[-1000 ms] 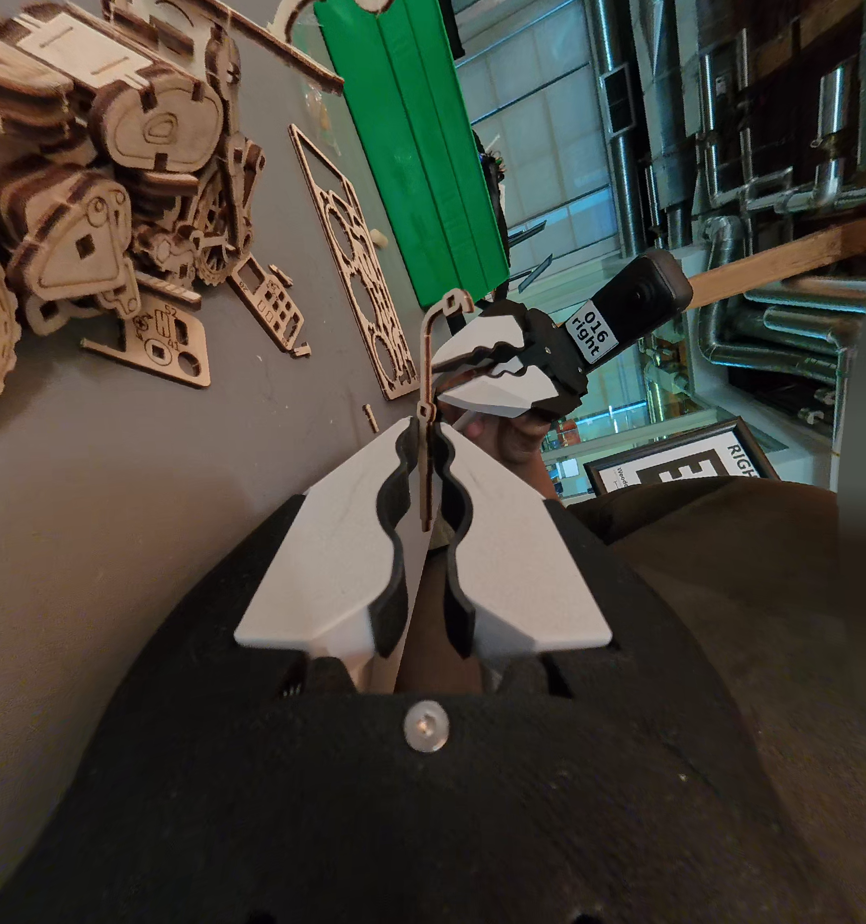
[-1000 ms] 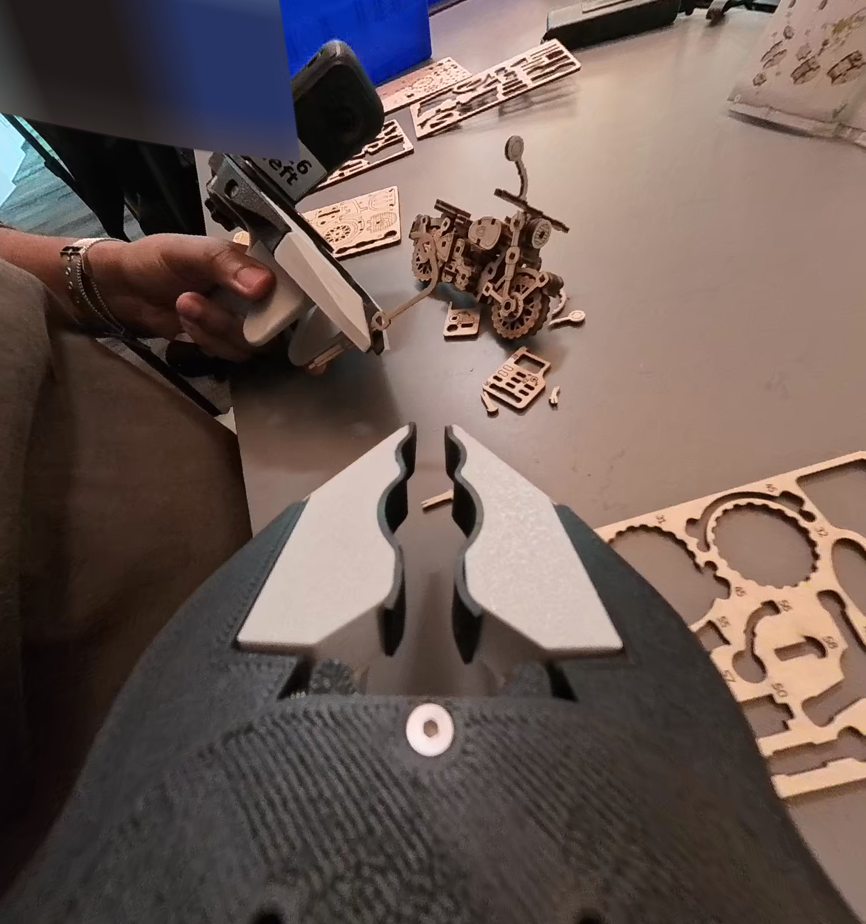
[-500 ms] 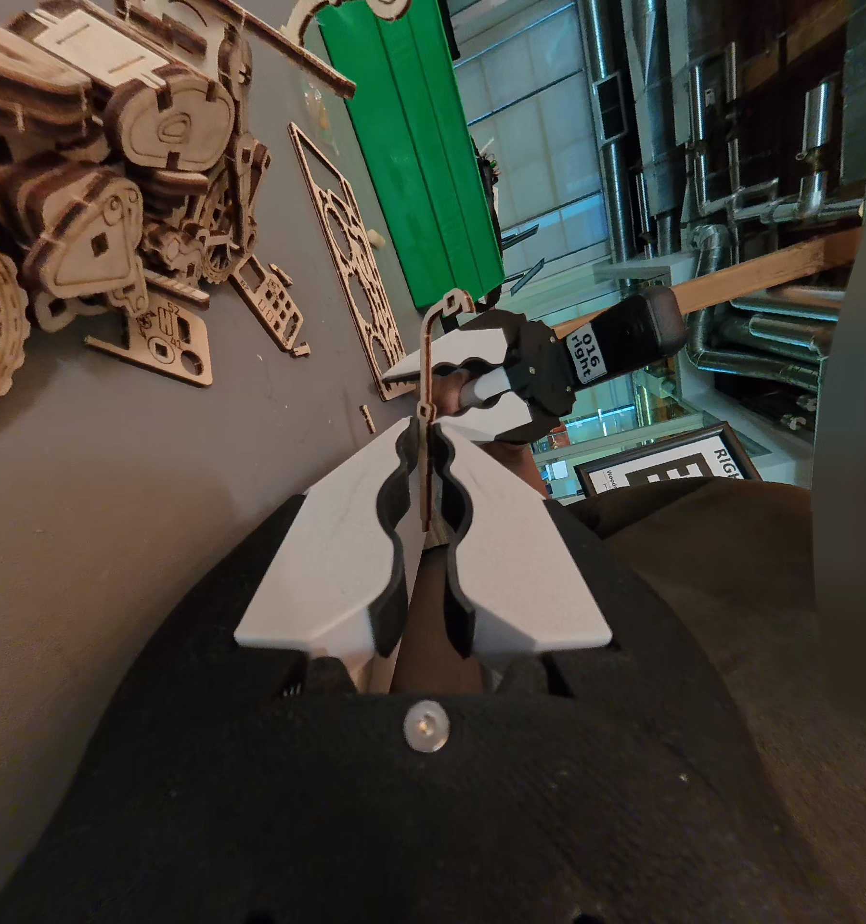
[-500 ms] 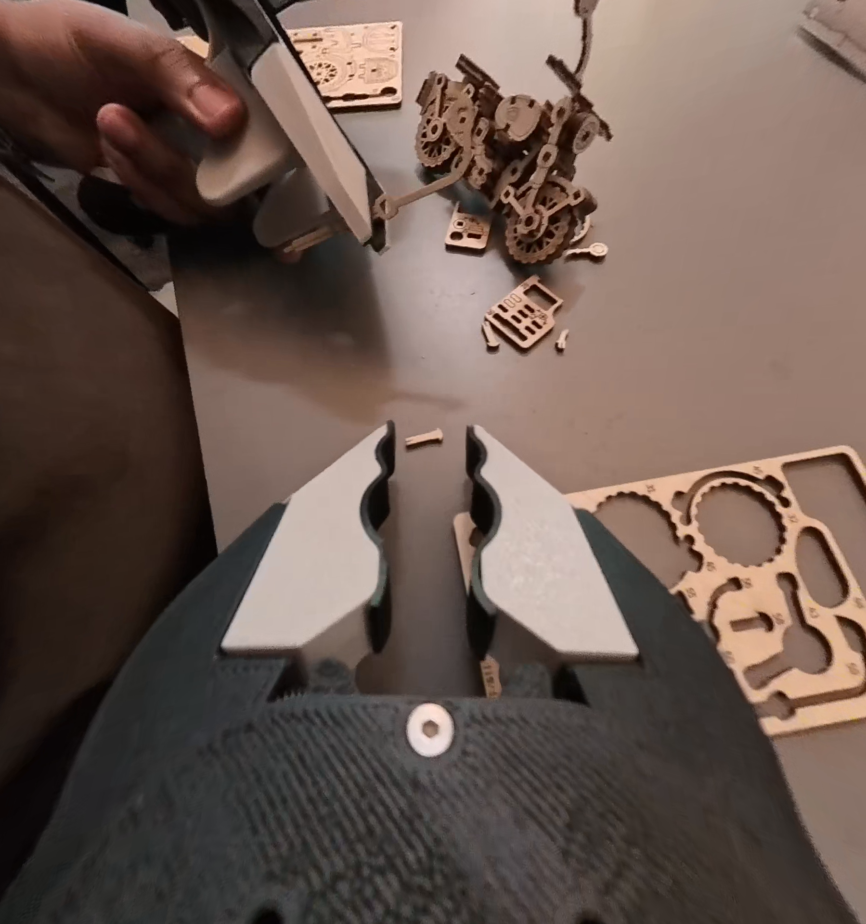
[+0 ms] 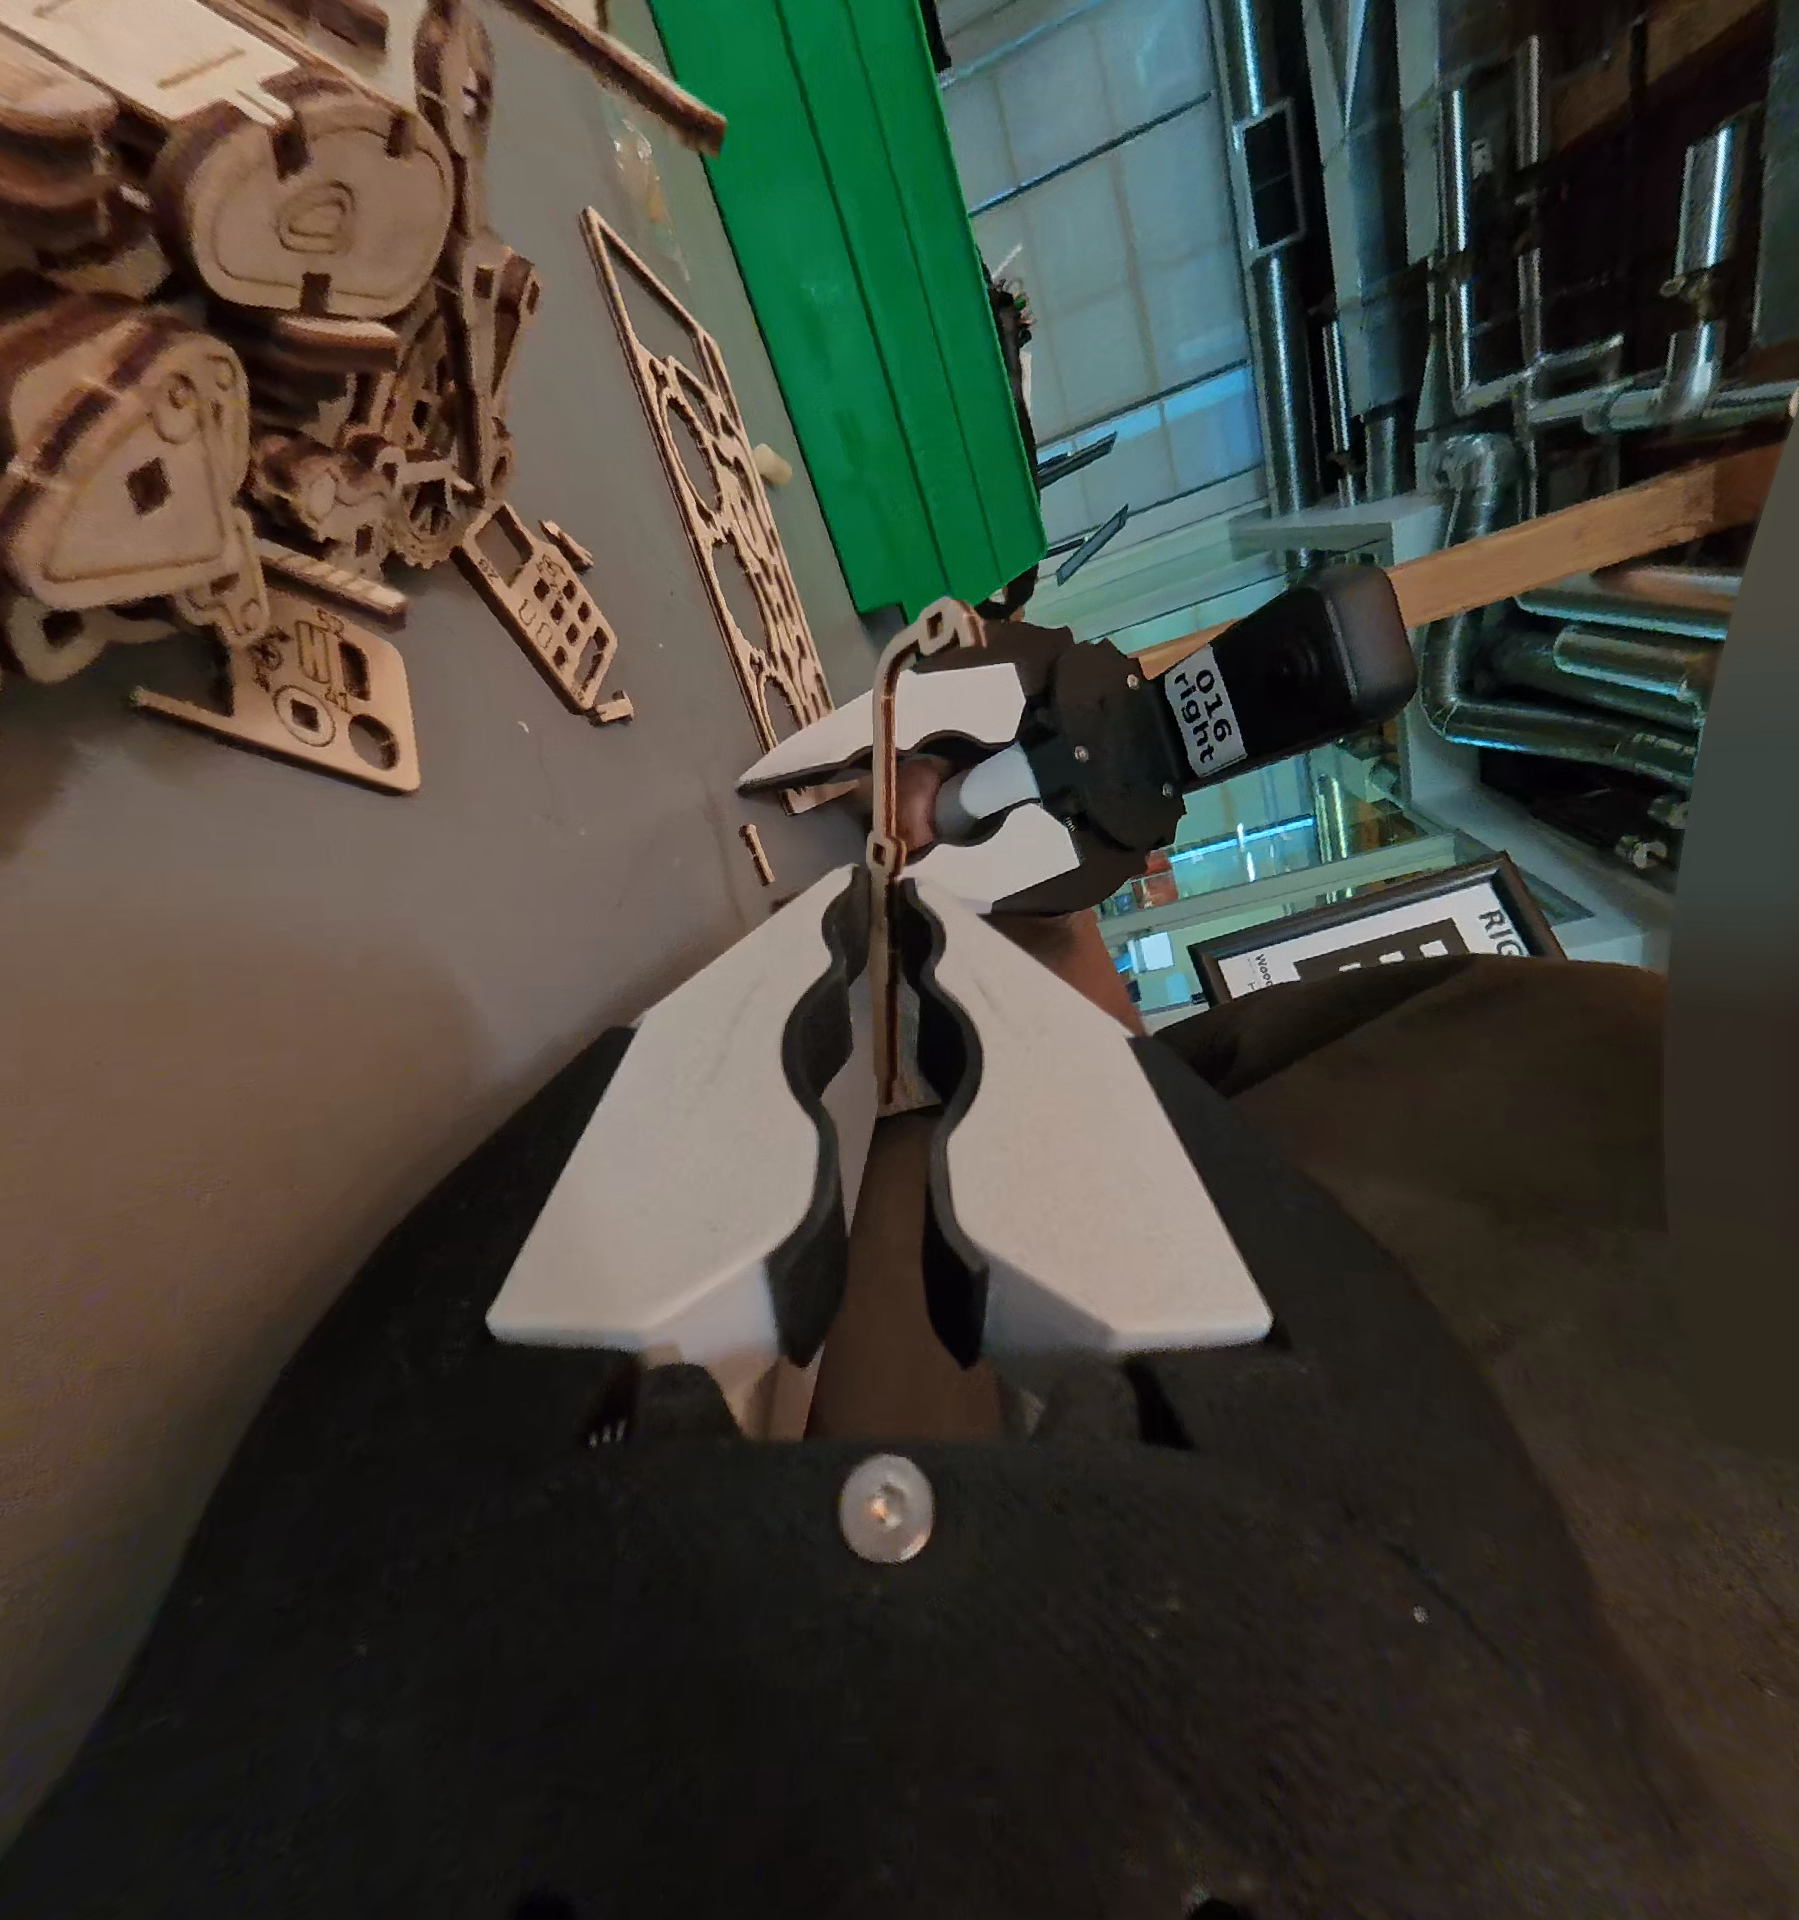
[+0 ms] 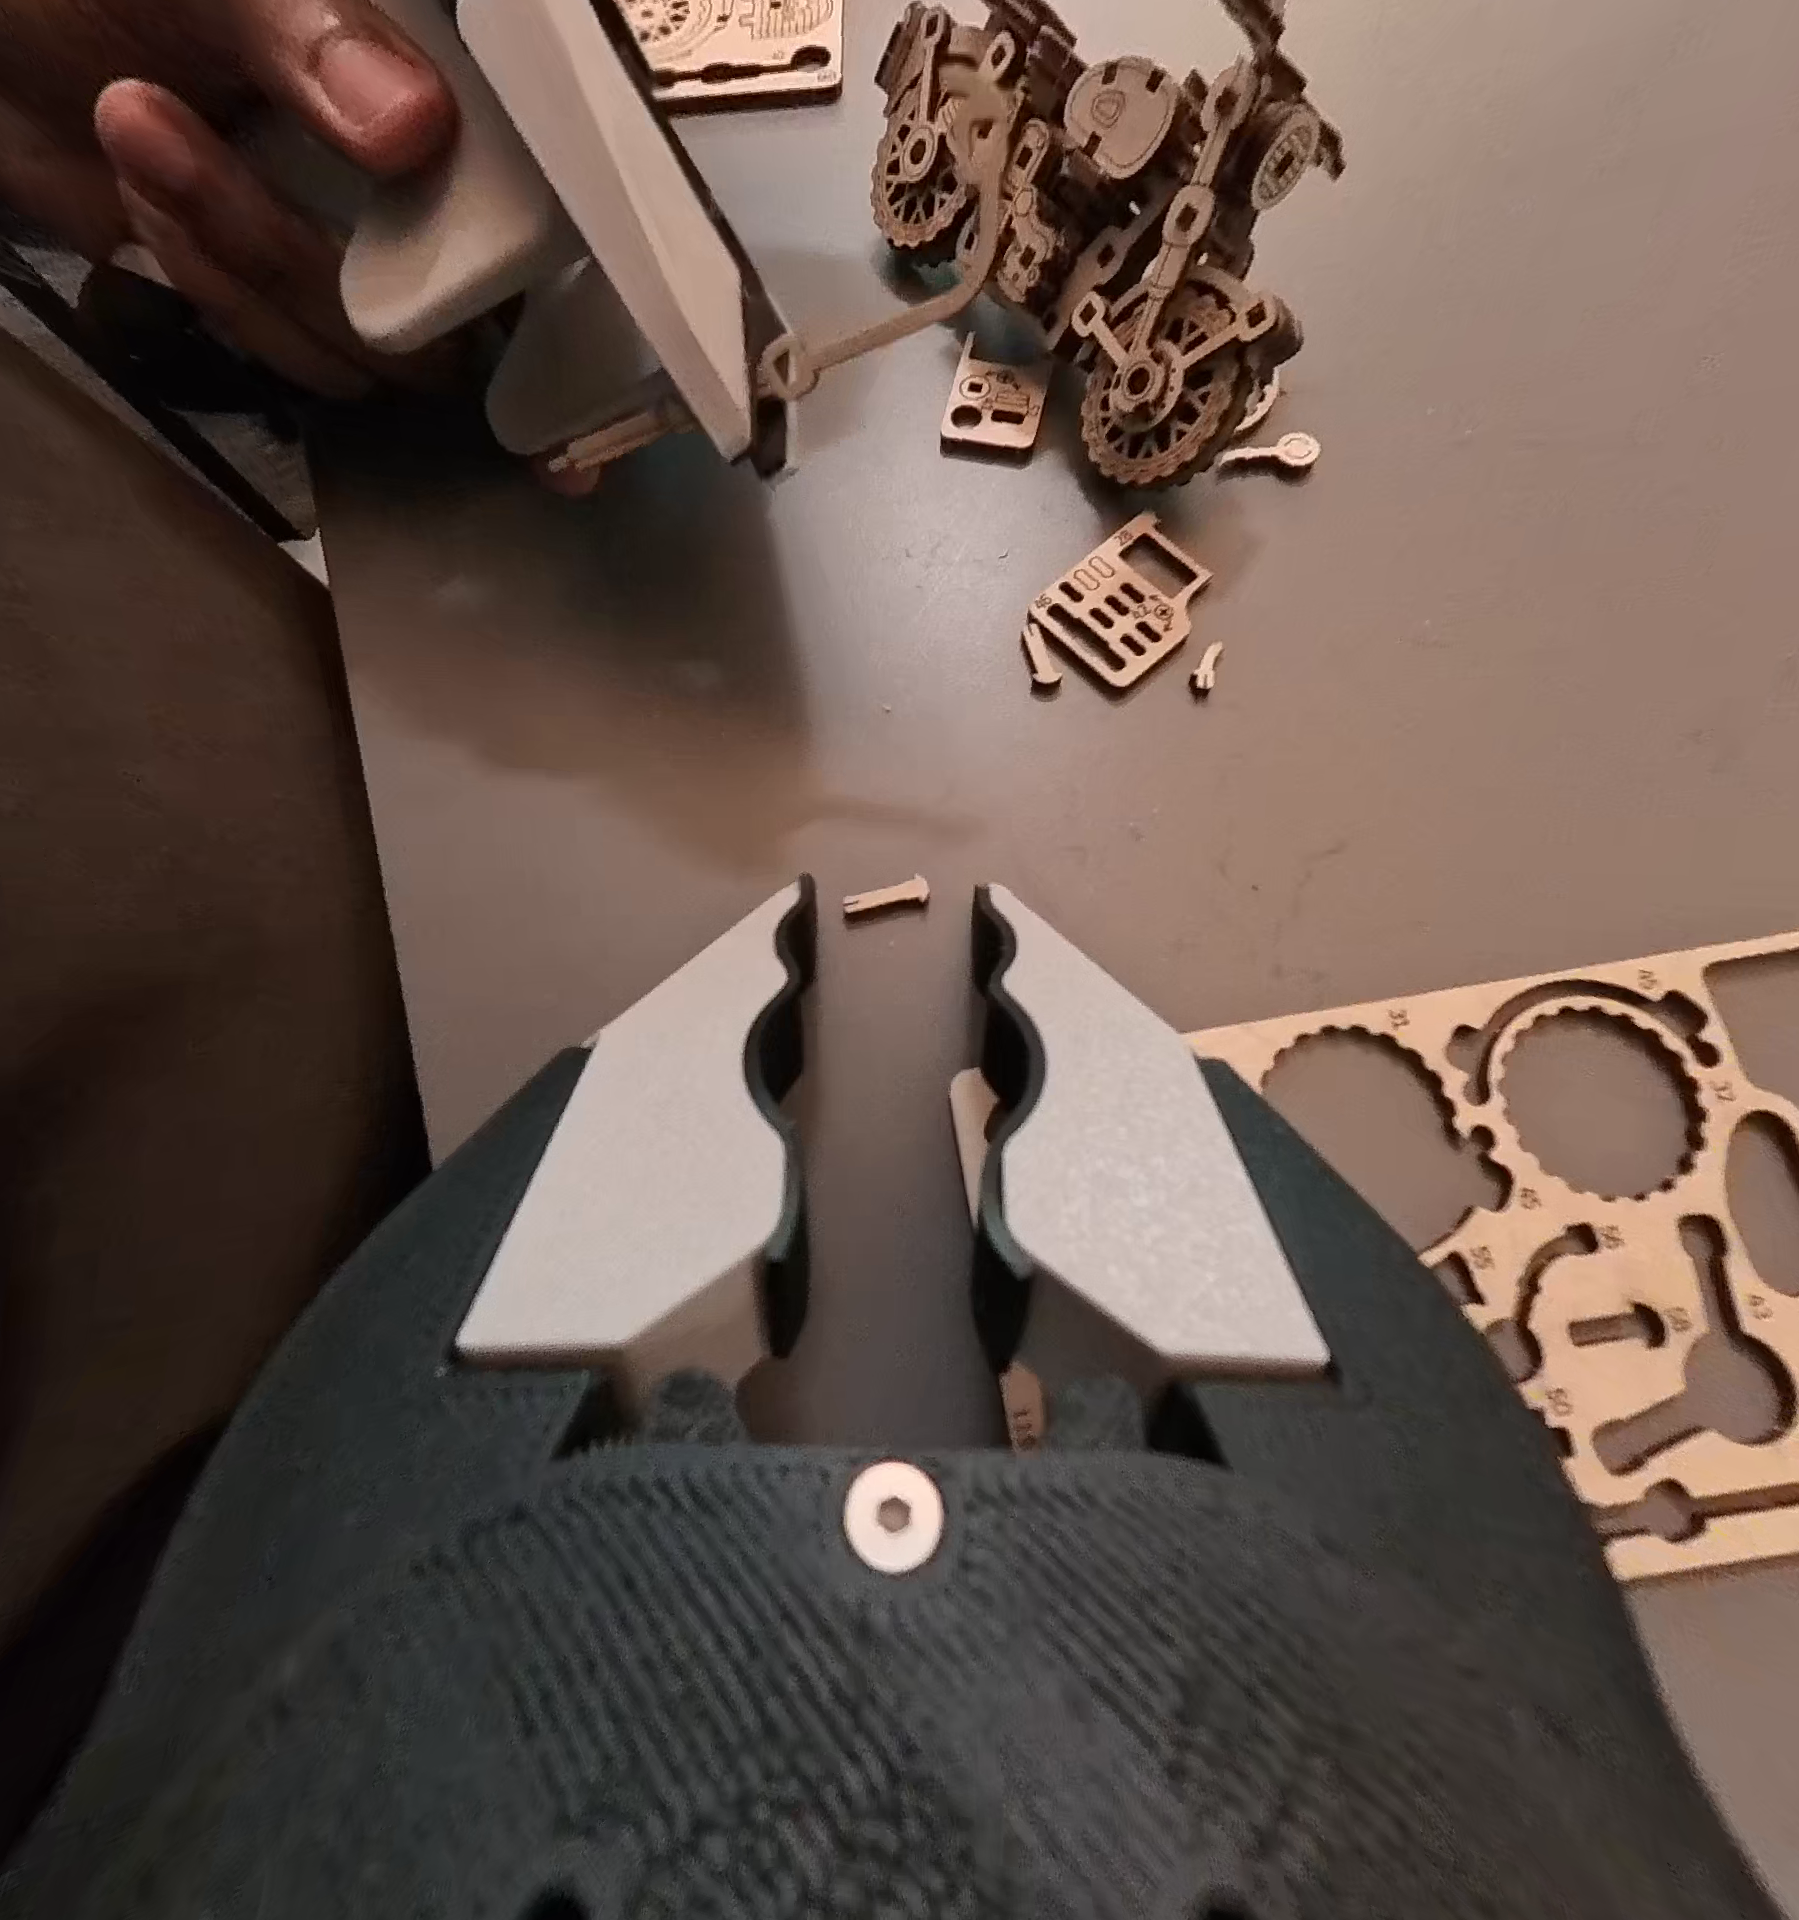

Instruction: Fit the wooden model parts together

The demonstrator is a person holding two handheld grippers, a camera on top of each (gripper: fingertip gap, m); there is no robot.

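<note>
**Small peg between spread right fingers; hooked strip clamped in left**

Left gripper (image 5: 879,883): fingers pressed together on a thin hooked wooden strip (image 5: 882,748); strip runs out past the fingertips, its bent end well beyond them, its tail edge-on between the pads; in the right wrist view the same strip (image 6: 879,338) points from those tips toward the wooden motorcycle model (image 6: 1103,239).

Right gripper (image 6: 890,904): fingers spread, nothing held; a small wooden peg (image 6: 884,897) lies flat on the grey table (image 6: 1394,727), crosswise between the two fingertips, touching neither; cut-out sheet (image 6: 1601,1226) lies beside the right-hand finger; a perforated plate piece (image 6: 1123,615) lies well ahead of the tips.

Handling, judged: peg is light, stiff plywood, smooth-faced; likely to skid or flip if pinched unevenly; best taken across its shaft at the very tips, head left free for insertion. Strip is slender and probably snaps if levered near the hook; the grip at its straight tail seems right. Contact of right tips with table cannot be told.
</note>
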